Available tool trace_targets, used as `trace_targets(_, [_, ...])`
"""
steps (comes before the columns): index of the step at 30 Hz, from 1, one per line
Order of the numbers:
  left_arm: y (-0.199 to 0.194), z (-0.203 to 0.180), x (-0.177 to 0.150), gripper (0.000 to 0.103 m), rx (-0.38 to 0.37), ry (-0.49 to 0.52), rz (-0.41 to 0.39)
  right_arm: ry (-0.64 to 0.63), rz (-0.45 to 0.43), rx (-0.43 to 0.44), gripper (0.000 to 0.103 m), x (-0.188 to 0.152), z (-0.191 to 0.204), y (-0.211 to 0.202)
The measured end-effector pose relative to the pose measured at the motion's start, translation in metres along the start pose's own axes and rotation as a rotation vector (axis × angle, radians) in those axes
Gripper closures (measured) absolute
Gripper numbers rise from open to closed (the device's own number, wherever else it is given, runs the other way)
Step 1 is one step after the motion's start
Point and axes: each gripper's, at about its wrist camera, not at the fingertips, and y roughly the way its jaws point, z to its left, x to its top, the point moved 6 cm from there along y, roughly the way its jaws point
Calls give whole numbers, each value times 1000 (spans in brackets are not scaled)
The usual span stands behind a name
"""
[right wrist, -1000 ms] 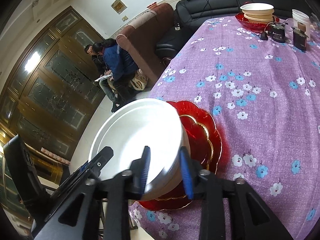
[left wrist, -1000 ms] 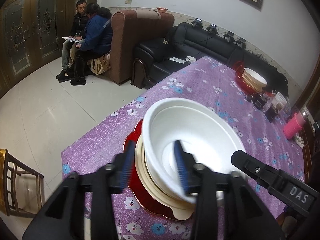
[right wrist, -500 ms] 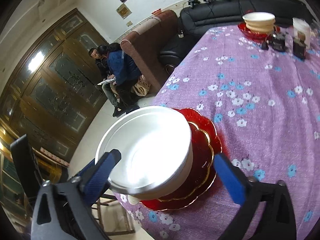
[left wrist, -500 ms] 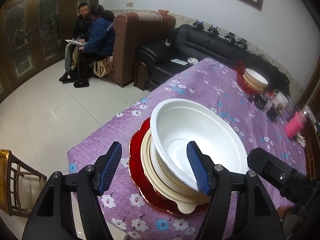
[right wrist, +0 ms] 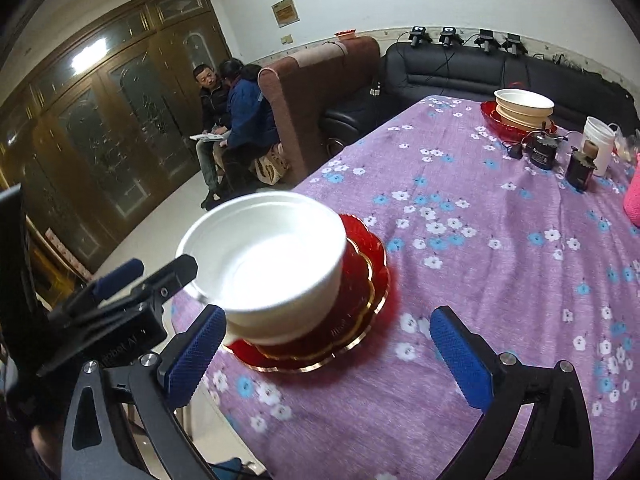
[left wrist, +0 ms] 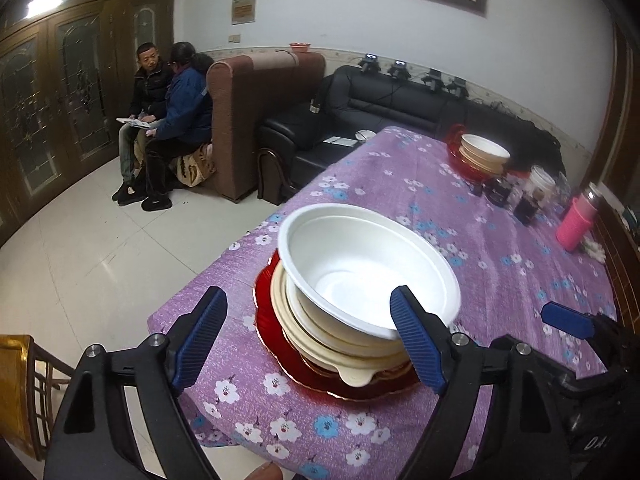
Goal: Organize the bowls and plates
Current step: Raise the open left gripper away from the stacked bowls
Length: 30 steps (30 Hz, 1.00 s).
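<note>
White bowl (left wrist: 366, 268) tops the stack on the red plate (right wrist: 360, 280); left gripper (left wrist: 310, 340) and right gripper (right wrist: 326, 356), 2 claws, both released.

partial white "da" on right gripper (left wrist: 566, 320) body; other lettering too blurred to read

Left tongs (left wrist: 308, 344) spread wide, holding nothing, right tongs (right wrist: 326, 360) likewise wide apart, both level
</note>
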Motion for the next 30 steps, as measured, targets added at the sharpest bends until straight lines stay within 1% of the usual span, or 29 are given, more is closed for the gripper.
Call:
trace_targets(3, [-4, -3, -1, 18, 2, 18, -4, -56, 6, -15, 0, -8, 3, -5])
trace_targets(6, [-6, -6, -3, 14, -4, 28, 0, -105, 16, -26, 0, -17, 3, -8])
trace_targets(9, [-8, -8, -6, 10, -7, 42, 8, -111, 24, -29, 0, -22, 1, -6])
trace_targets(10, [-8, -8, -7, 7, -7, 46, 10, -111, 27, -29, 0, -23, 1, -5])
trace_targets(11, [-8, -9, -7, 1, -8, 49, 11, -114, 27, -29, 0, -24, 2, -5])
trace_targets(12, [-9, -9, -7, 0, -9, 49, 10, -119, 22, -28, 0, -23, 4, -4])
trace_targets(17, [-12, -9, -6, 0, -27, 41, -13, -172, -2, -37, 0, -20, 13, -1])
trace_targets(21, [-9, -11, -6, 0, -61, 42, -2, -191, -3, -26, 0, -19, 20, 2])
trace_targets(25, [-5, -12, -5, 0, -41, 58, 1, -194, 5, -24, 0, -19, 20, 8])
trace_targets(30, [-3, -12, -5, 0, -34, 52, 1, -190, 8, -23, 0, -20, 19, 10])
